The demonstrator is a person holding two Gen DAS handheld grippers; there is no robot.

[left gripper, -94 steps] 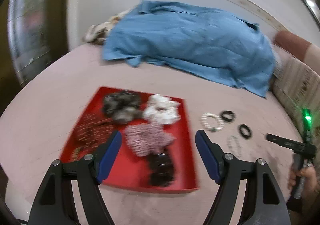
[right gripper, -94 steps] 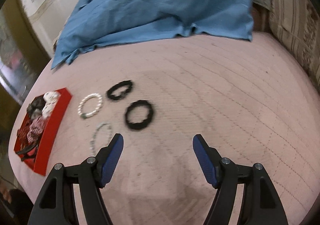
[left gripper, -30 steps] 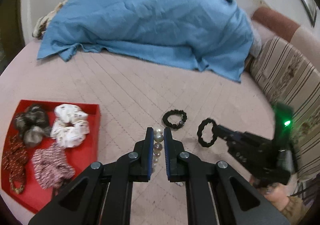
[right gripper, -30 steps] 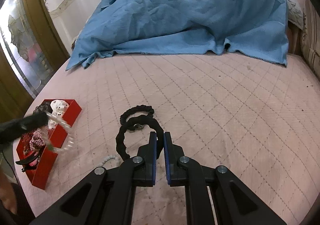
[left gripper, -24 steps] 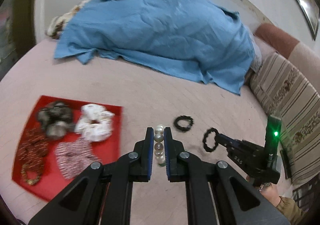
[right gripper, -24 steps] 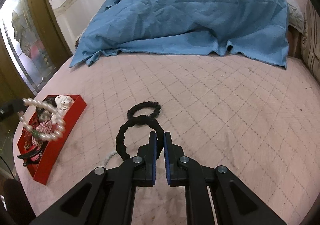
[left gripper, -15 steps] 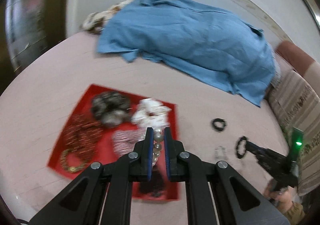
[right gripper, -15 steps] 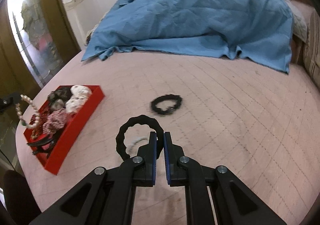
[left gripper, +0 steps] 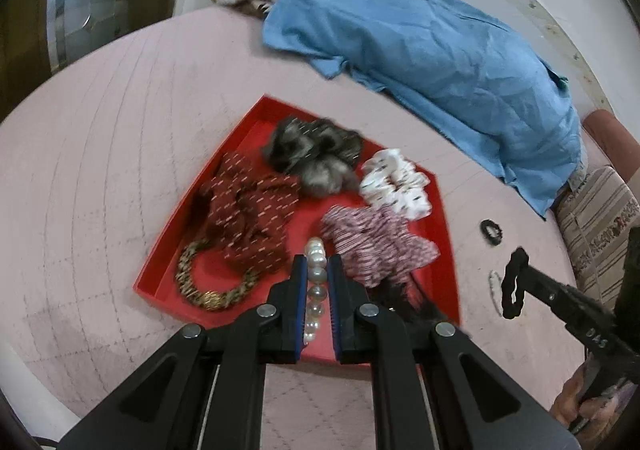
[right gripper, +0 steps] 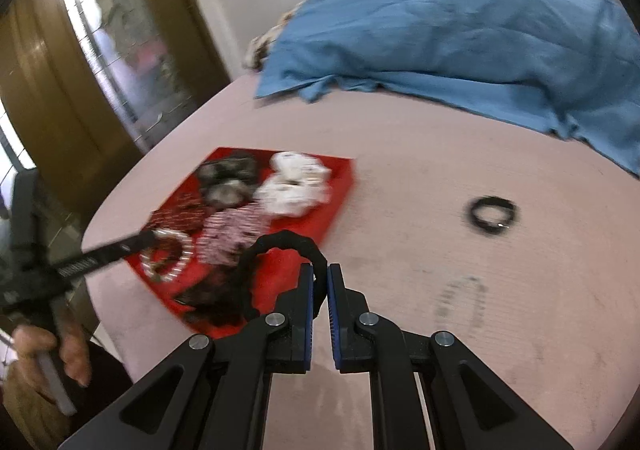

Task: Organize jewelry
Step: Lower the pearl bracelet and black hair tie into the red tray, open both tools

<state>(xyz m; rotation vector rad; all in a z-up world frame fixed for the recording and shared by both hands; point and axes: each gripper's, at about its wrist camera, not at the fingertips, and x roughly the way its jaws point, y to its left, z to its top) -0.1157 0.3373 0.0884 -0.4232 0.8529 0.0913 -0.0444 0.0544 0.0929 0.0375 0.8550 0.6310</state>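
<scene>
Pearl bracelet — round, glossy white beads.

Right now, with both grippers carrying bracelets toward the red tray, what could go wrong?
1. The left gripper pinches the pearl bracelet by a few beads; it could slip and fall short of the red tray.
2. The tray is crowded with scrunchies, so the black bracelet held by the right gripper may land on them and tangle.

The right wrist view is motion-blurred: the scrunchies in the red tray lose their outlines, and a pale bracelet on the bedcover shows only as a faint smear. The pearl bracelet is largely hidden between the left gripper's jaws.
</scene>
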